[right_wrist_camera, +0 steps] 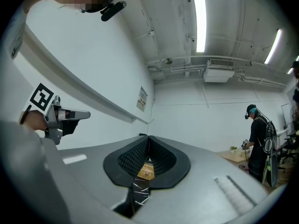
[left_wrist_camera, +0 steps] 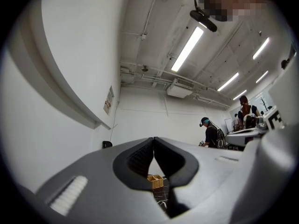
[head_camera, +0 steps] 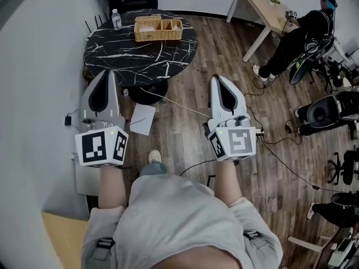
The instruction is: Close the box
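Wicker box [head_camera: 158, 28] (open) on black table [head_camera: 112, 52].

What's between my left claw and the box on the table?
In the head view, only bare black marble tabletop lies between the left claw and the box. The bottle stands off to the side.

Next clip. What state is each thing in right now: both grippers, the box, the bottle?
Left gripper: shut, empty, held over the floor short of the table.
Right gripper: shut, empty, also short of the table.
Box: open, compartments showing, untouched on the table.
Bottle: upright on the table, left of the box.
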A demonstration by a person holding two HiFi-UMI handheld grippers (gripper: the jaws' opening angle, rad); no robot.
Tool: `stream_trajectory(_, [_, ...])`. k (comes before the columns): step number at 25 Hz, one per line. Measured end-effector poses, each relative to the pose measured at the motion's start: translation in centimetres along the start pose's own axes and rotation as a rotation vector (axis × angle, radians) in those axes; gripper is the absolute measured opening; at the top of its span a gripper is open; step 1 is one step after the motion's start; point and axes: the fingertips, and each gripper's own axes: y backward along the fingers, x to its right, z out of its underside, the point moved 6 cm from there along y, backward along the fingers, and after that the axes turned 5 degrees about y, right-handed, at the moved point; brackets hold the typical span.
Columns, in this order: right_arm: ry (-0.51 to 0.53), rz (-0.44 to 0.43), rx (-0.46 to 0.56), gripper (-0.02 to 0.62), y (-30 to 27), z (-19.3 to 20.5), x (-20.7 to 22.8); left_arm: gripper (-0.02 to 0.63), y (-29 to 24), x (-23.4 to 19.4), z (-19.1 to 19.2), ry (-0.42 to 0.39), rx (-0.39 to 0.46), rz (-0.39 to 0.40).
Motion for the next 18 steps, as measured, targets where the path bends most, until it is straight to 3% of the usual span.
stream_trajectory(18, [0.004, 0.025, -0.017, 0.005, -12.6, 2.8, -2.0, 0.058, -10.4, -8.3, 2.9, 0.01, -0.005, 0.059])
